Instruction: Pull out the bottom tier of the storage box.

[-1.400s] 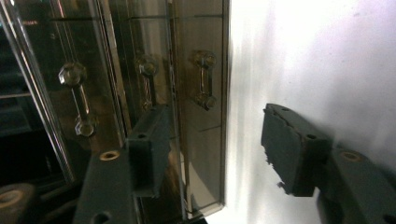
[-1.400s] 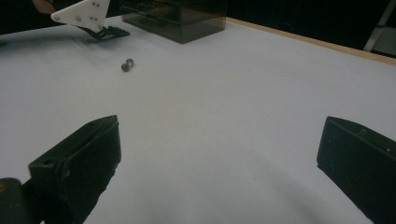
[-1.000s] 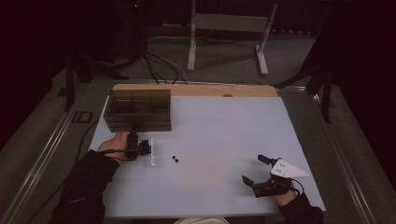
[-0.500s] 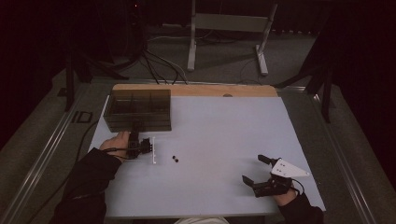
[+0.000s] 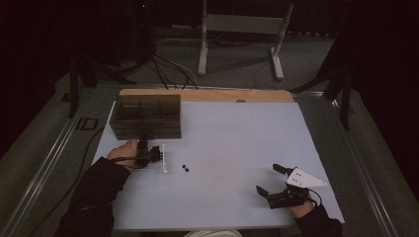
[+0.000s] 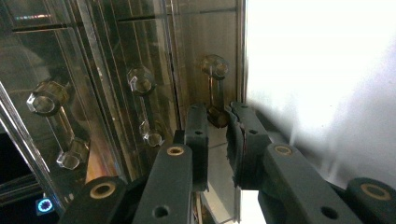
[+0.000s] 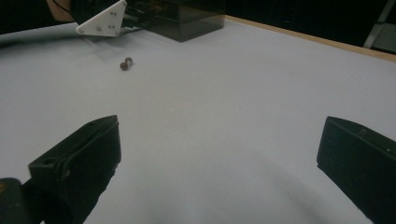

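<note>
Left gripper (image 5: 157, 154): jaws narrow, just been closing, a small gap left; a dark bolt (image 6: 215, 93) stands just beyond the tips, contact not discernible. It sits beside the smoked compartment box (image 5: 146, 116), near table's (image 5: 237, 143) left edge. Right gripper (image 5: 273, 178): jaws wide, holding nothing. Two small dark nuts (image 5: 185, 168) lie between them.

Compartment box (image 5: 146, 115) behind two beads (image 5: 185, 168)

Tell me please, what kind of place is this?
Probably a lab or recording room, not a home: a bare pale work table on dark carpet, black cables trailing past a grey metal stand, and a smoky transparent plastic compartment box on the table.
</note>
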Demonstrator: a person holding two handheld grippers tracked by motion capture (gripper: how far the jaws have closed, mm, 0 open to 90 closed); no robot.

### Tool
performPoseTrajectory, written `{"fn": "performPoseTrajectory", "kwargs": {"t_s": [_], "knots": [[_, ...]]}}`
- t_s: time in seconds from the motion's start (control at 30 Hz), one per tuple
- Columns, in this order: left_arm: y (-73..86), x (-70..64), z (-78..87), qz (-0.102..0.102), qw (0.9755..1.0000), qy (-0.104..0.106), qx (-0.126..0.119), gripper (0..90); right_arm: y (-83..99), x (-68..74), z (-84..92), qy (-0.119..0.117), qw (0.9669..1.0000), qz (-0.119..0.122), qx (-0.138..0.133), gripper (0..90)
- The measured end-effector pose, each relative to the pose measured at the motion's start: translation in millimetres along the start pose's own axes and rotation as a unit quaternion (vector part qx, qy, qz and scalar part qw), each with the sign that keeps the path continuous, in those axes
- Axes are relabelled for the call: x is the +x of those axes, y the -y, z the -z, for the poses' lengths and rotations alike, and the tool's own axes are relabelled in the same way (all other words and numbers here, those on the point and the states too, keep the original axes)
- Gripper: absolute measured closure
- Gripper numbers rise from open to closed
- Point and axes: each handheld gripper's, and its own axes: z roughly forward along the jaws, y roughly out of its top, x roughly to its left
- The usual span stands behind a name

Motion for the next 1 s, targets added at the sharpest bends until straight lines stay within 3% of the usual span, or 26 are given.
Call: {"fn": "performPoseTrajectory", "kwargs": {"t_s": [0.23,0.7,1.0], "knots": [[0.9,-1.7,5.5,0.01,0.9999,-0.002,-0.003,81.6,0.0,-0.3,0.4,0.0,1.0,-0.002,-0.001,0.1],[4.2,-7.3,14.5,0.007,0.9999,0.002,-0.009,81.4,0.4,0.1,-0.1,0.001,1.0,-0.002,0.001,0.1],[6.4,-3.4,15.0,0.017,0.9996,0.019,-0.012,80.9,0.3,-0.6,0.3,0.001,1.0,-0.002,0.001,0.1]]}}
